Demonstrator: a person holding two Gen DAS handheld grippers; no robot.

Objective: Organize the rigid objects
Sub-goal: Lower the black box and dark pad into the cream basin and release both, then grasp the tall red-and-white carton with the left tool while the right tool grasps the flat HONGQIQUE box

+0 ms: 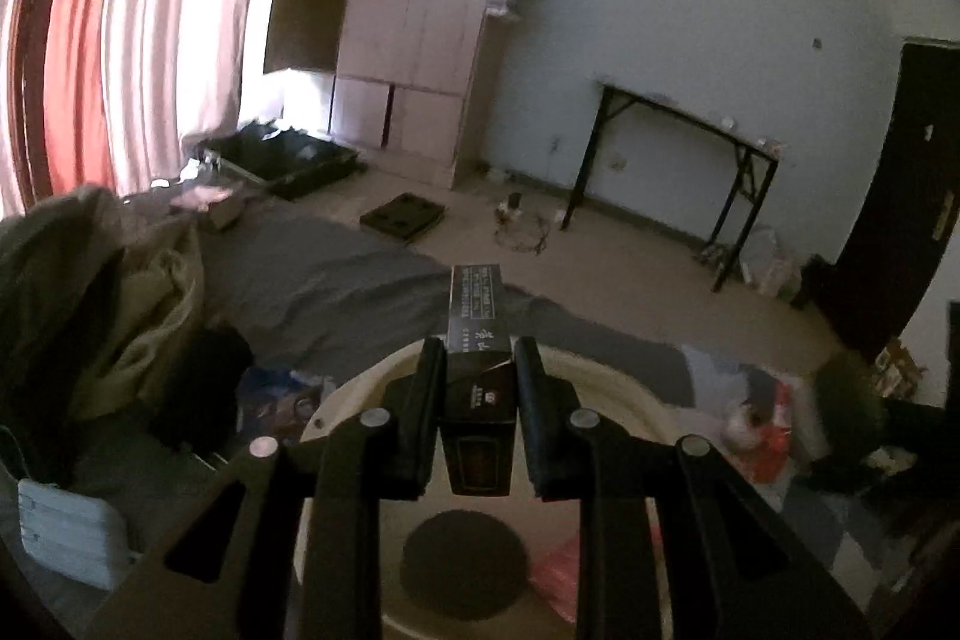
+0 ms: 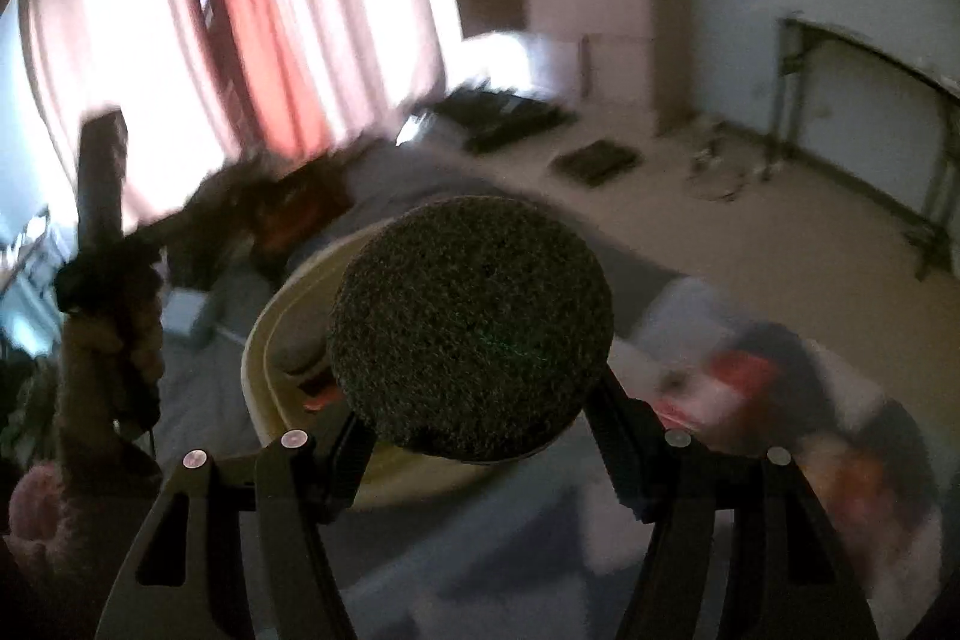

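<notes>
You are holding a long dark carton (image 1: pixel 478 340) in your left gripper (image 1: pixel 478 361), its two fingers (image 1: pixel 429 400) pinching the box across its narrow width. The carton's long axis is running straight away from the camera, in line with the fingers; its far end is pointing out toward the floor and the black folding table (image 1: pixel 678 148), while the near end is sitting low between the finger bases. It is hanging over the cream round basin (image 1: pixel 624 400), where a dark round disc (image 1: pixel 463 562) and a pink item (image 1: pixel 555 574) are lying on the bottom.

In the right wrist view your right gripper (image 2: pixel 474 436) is gripping a dark green, rough-surfaced round disc (image 2: pixel 471 325) by its lower edge, the fingers spread wide to either side of it. The disc is standing nearly upright, its flat face turned toward the camera, so its axis is pointing back along the fingers. It is hovering just in front of the basin (image 2: pixel 264 340), which is resting on grey bedding (image 2: pixel 198 400). At the left of that view your left hand (image 2: pixel 114 328) is raised, the carton sticking up from it, though motion blur is smearing the details.
</notes>
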